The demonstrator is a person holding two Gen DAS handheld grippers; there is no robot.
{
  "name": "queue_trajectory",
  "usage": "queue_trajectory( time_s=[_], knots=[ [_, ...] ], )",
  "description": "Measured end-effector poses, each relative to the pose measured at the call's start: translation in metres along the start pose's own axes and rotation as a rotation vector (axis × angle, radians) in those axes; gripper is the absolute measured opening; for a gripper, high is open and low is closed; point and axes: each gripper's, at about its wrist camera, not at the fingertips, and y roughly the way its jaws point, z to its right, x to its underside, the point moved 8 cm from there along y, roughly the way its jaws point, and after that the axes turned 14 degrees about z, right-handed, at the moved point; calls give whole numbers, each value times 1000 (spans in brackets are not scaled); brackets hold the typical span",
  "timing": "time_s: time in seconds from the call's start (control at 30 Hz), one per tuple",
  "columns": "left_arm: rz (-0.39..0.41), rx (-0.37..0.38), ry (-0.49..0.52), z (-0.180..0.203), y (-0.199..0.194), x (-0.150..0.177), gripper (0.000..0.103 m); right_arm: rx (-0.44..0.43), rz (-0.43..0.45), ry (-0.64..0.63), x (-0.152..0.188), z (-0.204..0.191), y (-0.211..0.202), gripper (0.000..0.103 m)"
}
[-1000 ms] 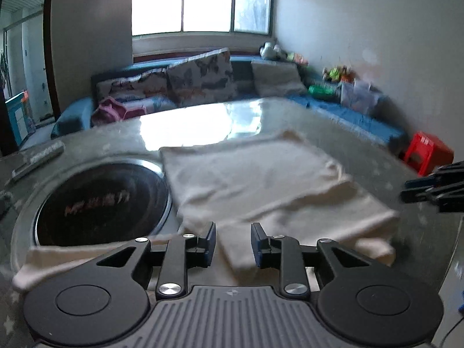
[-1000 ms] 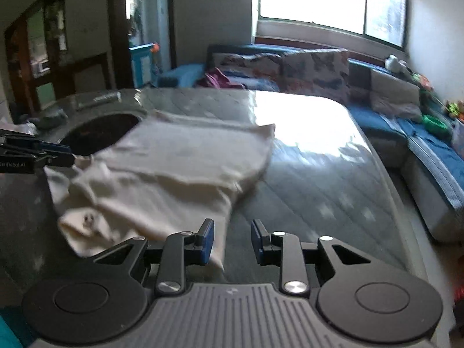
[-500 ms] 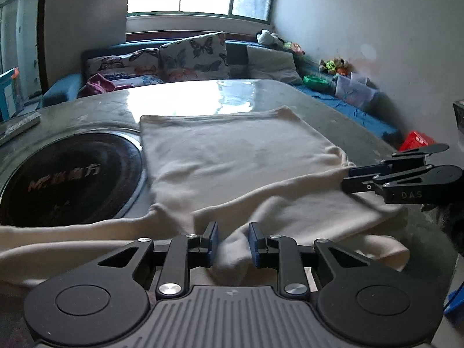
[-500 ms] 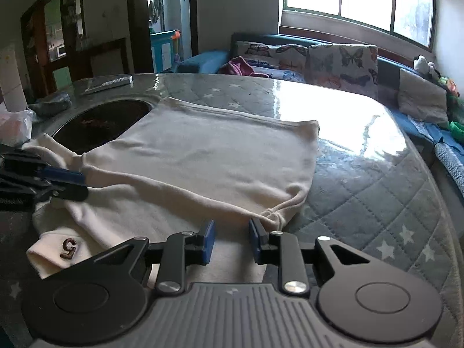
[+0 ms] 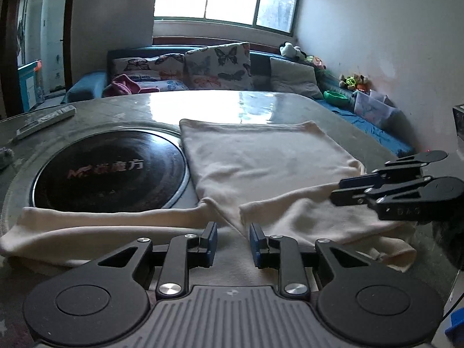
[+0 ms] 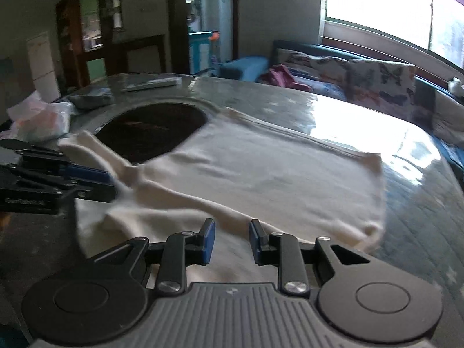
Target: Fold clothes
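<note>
Garment: I see a cream top (image 5: 261, 159) lying flat on the grey table (image 5: 121, 110), its body running from centre toward 12 o'clock in my left wrist view, one sleeve (image 5: 95, 221) stretched toward 9 o'clock.
Left gripper: my left gripper (image 5: 233, 240) sits at 6 o'clock just over the near edge of the top, jaws apart with cloth showing in the gap, nothing pinched.
Right gripper: my right gripper (image 6: 232, 239) also has its jaws apart over the near edge; in the left wrist view it sits at 3 o'clock (image 5: 377, 185) by the folded-in sleeve.
Cooktop: a round black cooktop (image 5: 107, 171) is set into the table at 9 o'clock, touching the top's edge.
Remote: a pale remote (image 5: 46, 120) lies at 10 o'clock.
Sofa: a blue sofa (image 5: 203, 63) with butterfly cushions stands at 12 o'clock.
</note>
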Motion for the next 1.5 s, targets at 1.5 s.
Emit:
queue_trajectory(
  time_s=[1.5],
  knots=[
    [35,114,-45,31,18,-22,25,-77,5,-97,7,-34,-31,12]
  ],
)
